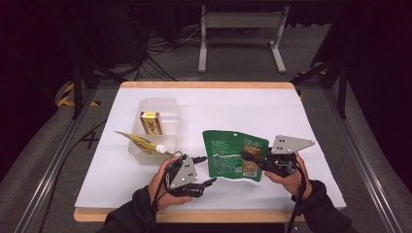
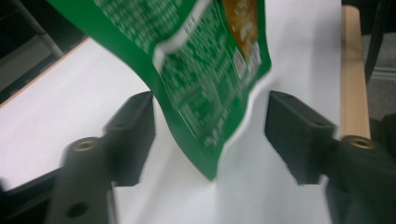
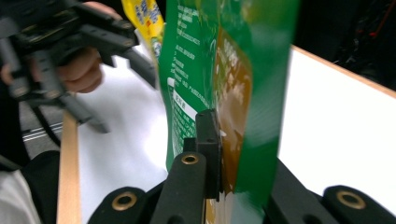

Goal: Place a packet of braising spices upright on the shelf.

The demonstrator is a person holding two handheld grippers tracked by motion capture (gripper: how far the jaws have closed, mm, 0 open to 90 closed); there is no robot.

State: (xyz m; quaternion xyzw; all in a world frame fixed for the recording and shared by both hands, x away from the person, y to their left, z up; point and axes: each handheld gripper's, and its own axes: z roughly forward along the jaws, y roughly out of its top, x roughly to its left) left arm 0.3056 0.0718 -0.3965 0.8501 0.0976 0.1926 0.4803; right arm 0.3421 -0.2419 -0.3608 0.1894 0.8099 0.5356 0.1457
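Observation:
A green snack pouch (image 1: 233,153) with white print and a brown panel hangs just above the white table top at front centre. My right gripper (image 1: 248,156) is shut on the pouch's right edge; in the right gripper view the pouch (image 3: 233,70) stands on edge, pinched between the jaws of that gripper (image 3: 224,149). My left gripper (image 1: 208,170) sits at the pouch's left corner. In the left gripper view its jaws (image 2: 210,135) stand wide apart, with the pouch's lower corner (image 2: 201,70) hanging between them and touching neither pad. The left gripper (image 3: 135,51) also appears beyond the pouch.
A clear plastic bin (image 1: 171,116) stands on the left of the table, holding a yellow-and-red box (image 1: 150,122) and a yellow tube (image 1: 143,143) with a white cap. The wooden table edge (image 1: 194,216) runs along the front. A metal stand (image 1: 240,36) is on the floor behind.

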